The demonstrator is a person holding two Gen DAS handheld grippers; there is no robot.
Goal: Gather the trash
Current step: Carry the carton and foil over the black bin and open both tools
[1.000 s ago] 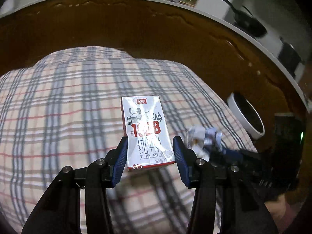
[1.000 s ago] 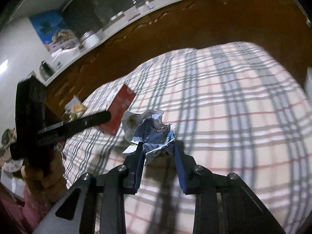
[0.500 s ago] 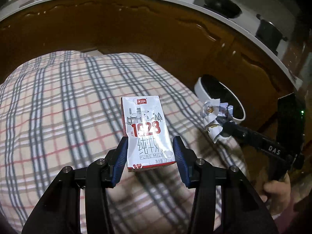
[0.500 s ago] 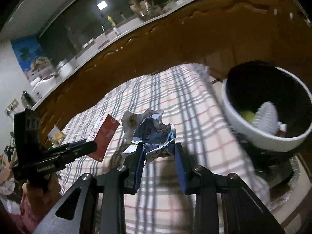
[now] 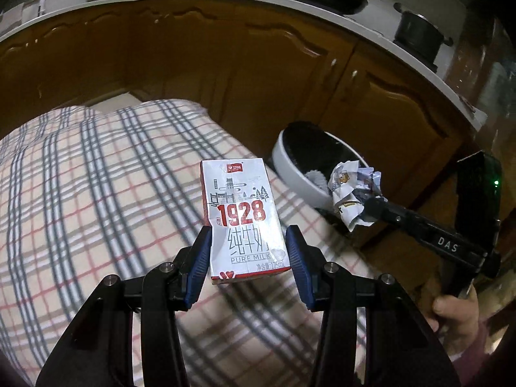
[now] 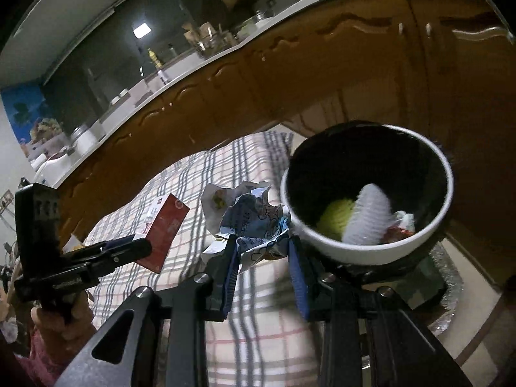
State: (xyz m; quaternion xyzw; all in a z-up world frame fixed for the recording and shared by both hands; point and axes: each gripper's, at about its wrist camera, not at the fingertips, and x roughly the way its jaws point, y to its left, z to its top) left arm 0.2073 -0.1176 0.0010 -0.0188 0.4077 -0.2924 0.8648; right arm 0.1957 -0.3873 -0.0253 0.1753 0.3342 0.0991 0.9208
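My left gripper point(image 5: 248, 251) is shut on a white and red milk carton point(image 5: 240, 216) marked 1928 and holds it above the plaid cloth point(image 5: 96, 200). The carton also shows in the right wrist view point(image 6: 164, 229). My right gripper point(image 6: 262, 254) is shut on a crumpled paper wrapper point(image 6: 248, 216) and holds it beside the rim of a white bin point(image 6: 367, 251) with a black liner. The bin holds white, yellow-green and red trash. In the left wrist view the wrapper point(image 5: 353, 190) hangs in front of the bin point(image 5: 300, 171).
Brown wooden cabinets point(image 5: 225, 58) with a pale counter run behind the table and bin. Pots point(image 5: 416, 35) stand on the counter. The bin stands off the table's right edge, on a shiny base point(image 6: 448, 287).
Both grippers have moved right toward the bin with their loads. The wrapper is now at the bin's rim, and the carton is closer to the table's right edge.
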